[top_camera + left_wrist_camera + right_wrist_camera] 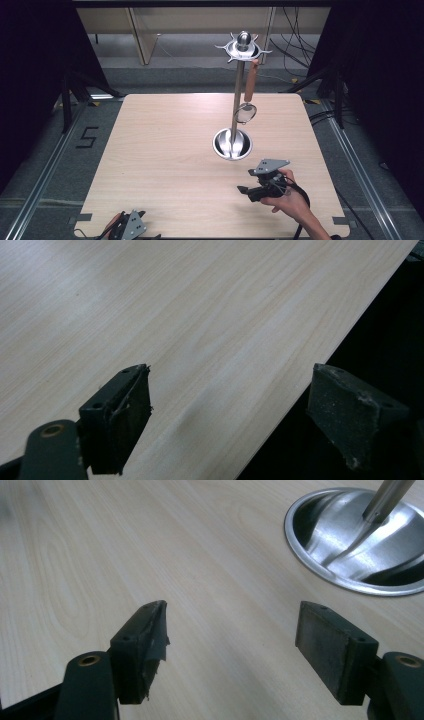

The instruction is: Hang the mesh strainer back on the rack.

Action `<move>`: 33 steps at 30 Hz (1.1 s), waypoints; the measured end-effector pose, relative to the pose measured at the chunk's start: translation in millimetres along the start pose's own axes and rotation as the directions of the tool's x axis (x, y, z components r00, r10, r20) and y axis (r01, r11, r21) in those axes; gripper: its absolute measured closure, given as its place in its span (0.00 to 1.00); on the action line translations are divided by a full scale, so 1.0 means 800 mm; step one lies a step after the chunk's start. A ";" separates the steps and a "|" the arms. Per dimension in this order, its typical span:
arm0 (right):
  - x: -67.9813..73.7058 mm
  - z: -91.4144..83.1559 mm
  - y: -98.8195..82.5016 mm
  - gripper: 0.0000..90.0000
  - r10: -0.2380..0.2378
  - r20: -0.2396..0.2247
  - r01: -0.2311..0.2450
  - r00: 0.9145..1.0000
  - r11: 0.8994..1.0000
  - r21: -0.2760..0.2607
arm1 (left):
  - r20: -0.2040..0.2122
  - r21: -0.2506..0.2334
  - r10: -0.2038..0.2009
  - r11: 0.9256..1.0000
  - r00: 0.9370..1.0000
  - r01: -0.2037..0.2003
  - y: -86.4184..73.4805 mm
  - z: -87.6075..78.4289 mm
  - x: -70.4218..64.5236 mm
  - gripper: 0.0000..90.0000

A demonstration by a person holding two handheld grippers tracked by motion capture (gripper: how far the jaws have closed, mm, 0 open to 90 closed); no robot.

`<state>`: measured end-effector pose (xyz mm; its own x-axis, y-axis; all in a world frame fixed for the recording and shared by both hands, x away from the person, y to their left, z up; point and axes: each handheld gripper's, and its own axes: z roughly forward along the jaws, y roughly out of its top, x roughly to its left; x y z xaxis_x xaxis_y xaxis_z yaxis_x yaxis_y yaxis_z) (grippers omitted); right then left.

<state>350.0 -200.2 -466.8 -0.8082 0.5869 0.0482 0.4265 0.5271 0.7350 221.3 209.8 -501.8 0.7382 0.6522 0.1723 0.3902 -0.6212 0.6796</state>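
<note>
Pale wood-grain table (pixel 165 165), shiny silver stand (pixel 233 144), brown-handled strainer (pixel 245 112), black tongs (pixel 231 645)

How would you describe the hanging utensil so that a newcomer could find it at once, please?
On the wooden table stands a tall steel rack with a round base. The strainer hangs from a top hook, the only thing with a brown wooden handle and a round mesh bowl.

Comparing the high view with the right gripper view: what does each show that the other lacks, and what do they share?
High view alone: the tall steel utensil stand's pole and hooked crown, a wooden-handled round strainer hanging from one hook, the right gripper held by a hand, and the left gripper at the table's near edge.

Right gripper view alone: a close look along the right gripper's jaws, wide apart with nothing between them.

Both: the light wooden table and the stand's round steel base dish.
</note>
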 end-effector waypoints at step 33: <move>0.022 0.006 -0.037 0.27 0.004 -0.008 -0.003 1.000 0.998 0.069 | 0.000 0.000 0.001 1.000 1.000 -0.001 0.000 0.000 0.000 0.19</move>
<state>325.3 -202.8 -491.0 -0.8098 0.5840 0.0560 0.4559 0.5663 0.6866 221.4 209.8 -501.8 0.7383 0.6518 0.1731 0.3893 -0.6215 0.6798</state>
